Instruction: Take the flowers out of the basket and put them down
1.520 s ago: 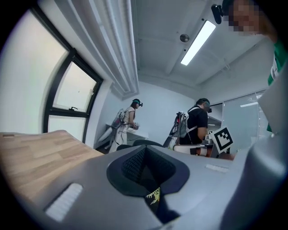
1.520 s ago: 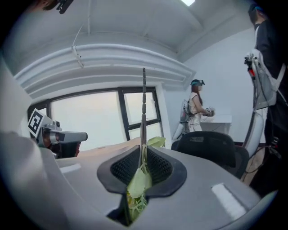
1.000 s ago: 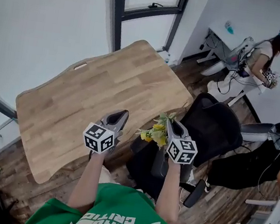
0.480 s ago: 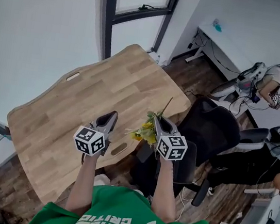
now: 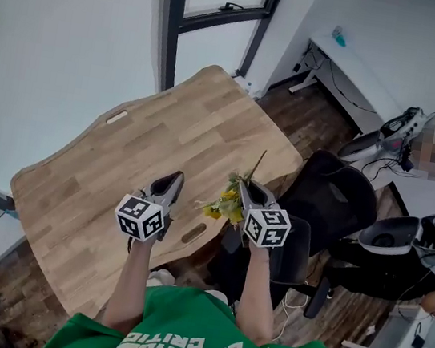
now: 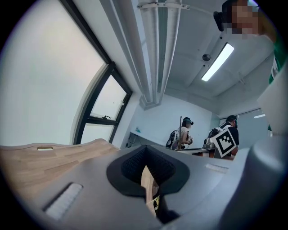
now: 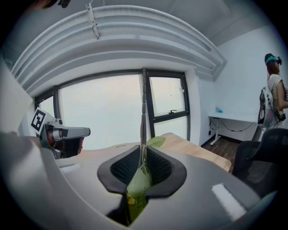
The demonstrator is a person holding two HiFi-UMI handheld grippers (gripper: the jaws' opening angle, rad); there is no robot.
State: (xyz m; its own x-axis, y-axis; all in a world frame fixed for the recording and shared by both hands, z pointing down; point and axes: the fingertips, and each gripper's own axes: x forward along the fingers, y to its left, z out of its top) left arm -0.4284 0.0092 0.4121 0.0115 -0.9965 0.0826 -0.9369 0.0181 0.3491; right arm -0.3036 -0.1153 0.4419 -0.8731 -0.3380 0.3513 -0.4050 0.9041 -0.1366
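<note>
The right tongs (image 5: 252, 191) are clenching a small bunch of yellow flowers with green leaves and a thin dark stem (image 5: 226, 204). They are carrying it in the air above the near edge of the light wooden worktop (image 5: 113, 170).

The bunch's long axis is running along the tongs. The stem is sticking out past the tips, away from the person and toward the far side of the worktop. The blossoms are hanging back at the inner side, drooping toward the left tongs (image 5: 173, 180).

In the right gripper view a green leaf is being pinched between the pads, with the stem rising straight out of them. The left tongs are hovering just beside the blossoms, pressed together on nothing.

No basket is showing. Putting the bunch down is probably calling for a drop straight onto the bare wood beneath, and the right hand is the one placed for it.
</note>
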